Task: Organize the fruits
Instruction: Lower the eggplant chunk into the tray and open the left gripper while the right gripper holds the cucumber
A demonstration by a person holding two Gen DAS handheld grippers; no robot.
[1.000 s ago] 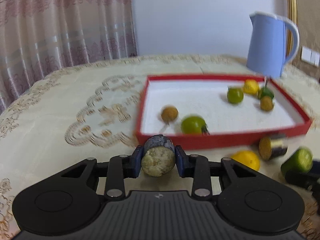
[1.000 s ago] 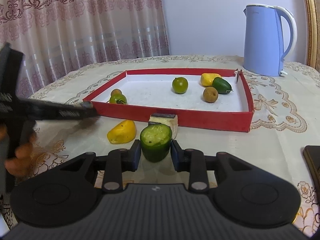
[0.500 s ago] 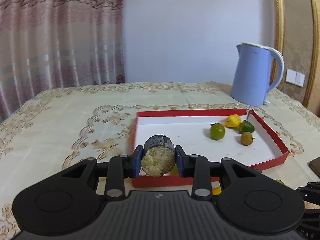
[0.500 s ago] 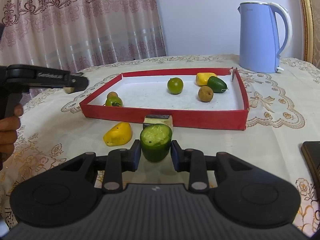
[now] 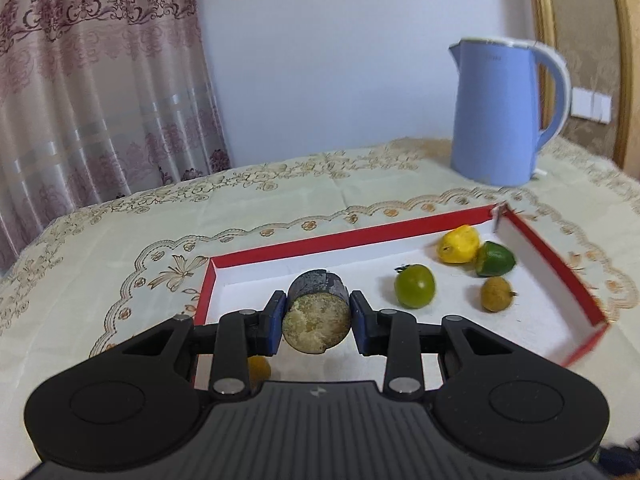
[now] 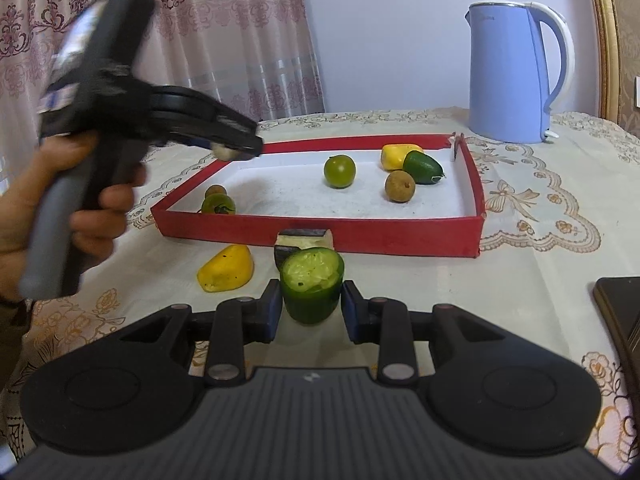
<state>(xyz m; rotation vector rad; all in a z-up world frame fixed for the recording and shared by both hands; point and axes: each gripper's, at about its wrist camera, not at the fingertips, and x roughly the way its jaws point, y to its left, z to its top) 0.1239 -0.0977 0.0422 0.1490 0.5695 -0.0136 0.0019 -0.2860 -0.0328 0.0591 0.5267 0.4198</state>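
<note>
A: Room?
B: Plain pale wall (image 5: 340,60). Pink patterned curtain (image 5: 92,92) hangs on the left; gold-framed panel (image 5: 580,40) on the right, with a white wall switch (image 5: 591,105) beside it.
A: Surface?
B: Tabletop under a cream embroidered cloth (image 5: 120,240), scalloped floral border. Soft, even light.

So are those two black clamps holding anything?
Yes. The left gripper pinches a dark-skinned cut fruit chunk by its sides; the right gripper pinches a green cut fruit chunk likewise.

Table (image 6: 540,240): red tray (image 6: 320,236), kettle (image 6: 516,64), yellow fruit (image 6: 226,268).
</note>
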